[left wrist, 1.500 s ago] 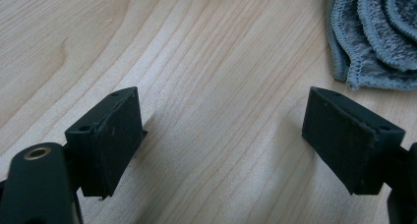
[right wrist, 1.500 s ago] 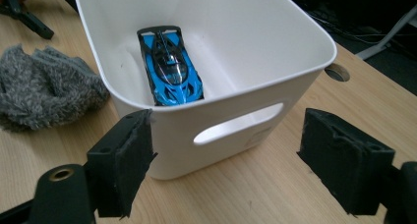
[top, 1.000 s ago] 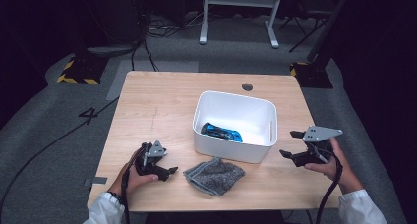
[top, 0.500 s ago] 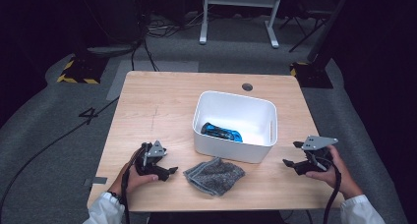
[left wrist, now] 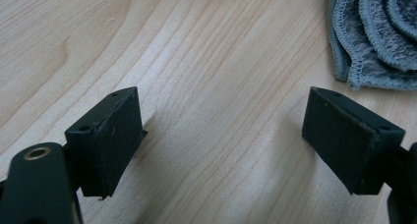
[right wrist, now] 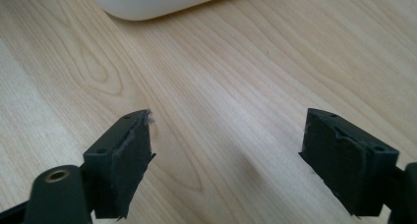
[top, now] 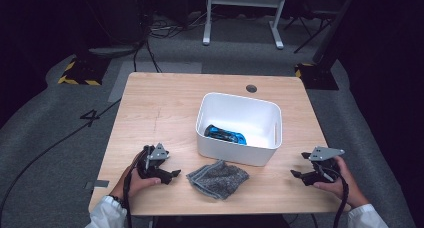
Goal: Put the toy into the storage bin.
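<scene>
Two tongs low over light wooden desk (top: 165,108), both wide open, holding nothing: left tongs (top: 172,174) just beside crumpled grey cloth (top: 218,178), right tongs (top: 298,174) near white rectangular plastic bin (top: 240,158). Inside bin, blue-black object (top: 226,134), long axis left-right.

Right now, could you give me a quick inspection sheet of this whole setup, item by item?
Surface: wooden table, with a round hole near the far edge.
Job's things: white bin holding a blue item; grey cloth crumpled on the table in front of the bin.
Clutter: nothing seen.
Grippers: left gripper open, low over the table beside the cloth; right gripper open, near the table's right front corner, both empty.
Cables: one trails from each gripper; a black cable crosses the floor.
Surroundings: grey floor, yellow-black striped base, white frame legs.
</scene>
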